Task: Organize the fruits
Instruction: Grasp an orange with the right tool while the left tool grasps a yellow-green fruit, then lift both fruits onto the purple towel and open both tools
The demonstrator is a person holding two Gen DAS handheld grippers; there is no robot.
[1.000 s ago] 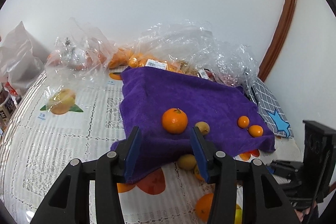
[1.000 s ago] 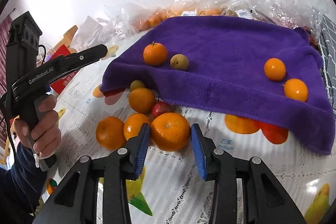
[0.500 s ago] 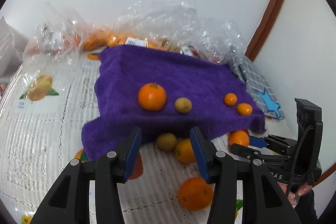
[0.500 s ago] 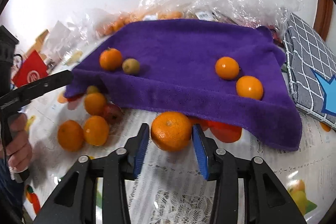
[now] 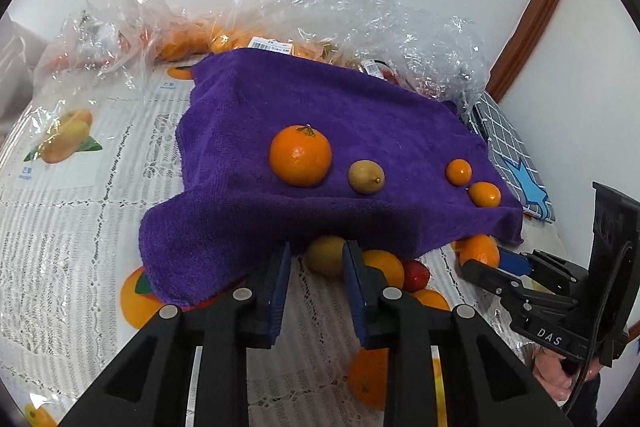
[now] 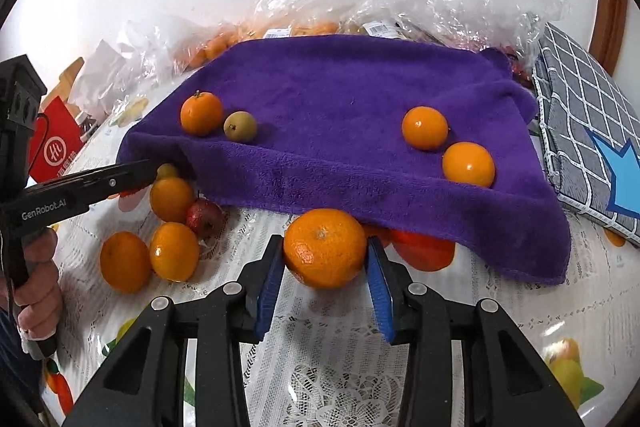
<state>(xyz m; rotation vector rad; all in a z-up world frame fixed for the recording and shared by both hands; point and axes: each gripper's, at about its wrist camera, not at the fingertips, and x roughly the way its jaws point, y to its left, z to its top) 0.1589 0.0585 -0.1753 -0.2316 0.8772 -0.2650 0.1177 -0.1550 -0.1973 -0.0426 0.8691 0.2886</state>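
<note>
Right now the right tongs (image 6: 324,241) are clamped on a large orange (image 6: 324,249), their jaws having just closed in a little more. The large orange sits at the near edge of the purple towel (image 5: 320,107), just in front of its hanging hem and above the lace-covered worktop (image 5: 80,227).

The left tongs (image 5: 316,247) are at the towel's near left corner. Their jaws have just drawn in to their narrowest, with a slim gap left between the blue pads. A yellow-green fruit (image 5: 325,259) lies right at their tips, half under the hem; I cannot tell whether the pads touch it.

On top of the towel rest a stemmed orange (image 5: 300,155), a small brownish fruit (image 5: 366,177) just beside it, and two small oranges (image 5: 459,171) (image 5: 484,194) toward the right edge. In front of the left corner lie three loose oranges (image 6: 174,251) and a red fruit (image 6: 205,217). Clear plastic bags (image 5: 360,11) are heaped behind the towel.
</note>
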